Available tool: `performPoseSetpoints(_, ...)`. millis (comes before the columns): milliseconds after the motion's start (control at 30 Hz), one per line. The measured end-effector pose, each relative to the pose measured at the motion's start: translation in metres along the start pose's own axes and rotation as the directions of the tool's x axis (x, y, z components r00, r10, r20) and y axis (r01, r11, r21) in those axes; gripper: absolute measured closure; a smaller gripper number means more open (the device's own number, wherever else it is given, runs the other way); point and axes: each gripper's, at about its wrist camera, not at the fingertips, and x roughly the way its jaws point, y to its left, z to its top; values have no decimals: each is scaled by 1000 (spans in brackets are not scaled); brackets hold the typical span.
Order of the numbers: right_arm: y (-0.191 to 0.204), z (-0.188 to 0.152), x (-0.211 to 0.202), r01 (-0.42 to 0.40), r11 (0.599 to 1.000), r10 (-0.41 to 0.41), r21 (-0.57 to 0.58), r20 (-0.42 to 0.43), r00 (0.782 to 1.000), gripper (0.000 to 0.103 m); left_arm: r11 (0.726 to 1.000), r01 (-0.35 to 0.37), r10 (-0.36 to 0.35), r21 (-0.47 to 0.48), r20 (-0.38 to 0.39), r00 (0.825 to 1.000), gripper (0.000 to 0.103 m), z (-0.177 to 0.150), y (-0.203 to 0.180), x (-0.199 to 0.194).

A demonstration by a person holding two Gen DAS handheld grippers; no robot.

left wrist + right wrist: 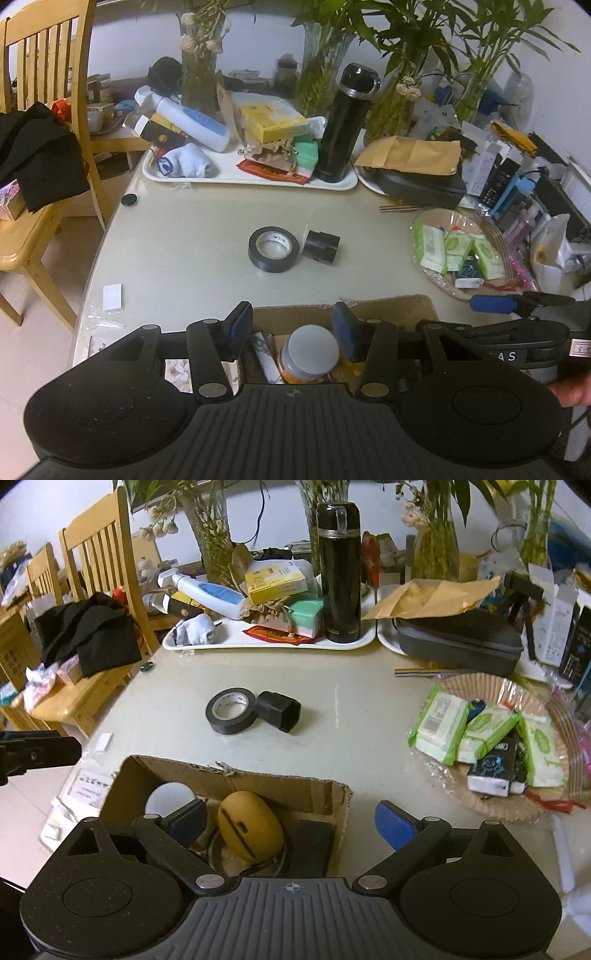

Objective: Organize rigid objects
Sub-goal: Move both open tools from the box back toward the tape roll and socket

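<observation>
While both grippers [291, 328] [291, 821] hover spread over the cardboard box [258, 779], tape [231, 710] lies beyond.

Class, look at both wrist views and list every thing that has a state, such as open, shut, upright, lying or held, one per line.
Cardboard box: open at the top, things inside.
Jar: upright in the box, lid on.
Tape roll: lying flat on the table.
Black flask: upright, capped.
Grey case: shut.
Left gripper: partly open, above the jar.
Right gripper: open wide, holding nothing.
</observation>
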Motion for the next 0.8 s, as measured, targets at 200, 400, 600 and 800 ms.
performPoseSetpoints(200, 4, 9, 11, 31, 997, -31, -65, -2, 1000, 0, 999, -40, 39, 34, 23, 999, 56, 5, 4, 0)
performPoseSetpoints(400, 11, 18, 22, 25, 992, -26, -123, -9, 1000, 0, 997, -54, 54, 48, 5, 999, 56, 12, 15, 5)
performPoseSetpoints(600, 25, 25, 26, 4, 980, -6, -200, -8, 1000, 0, 988, -100, 99, 121, 9, 995, 55, 23, 14, 13)
performPoseSetpoints(800, 24, 33, 34, -3, 980, 0, -199, -18, 1000, 0, 977, -115, 111, 181, 34, 993, 41, 40, 14, 25)
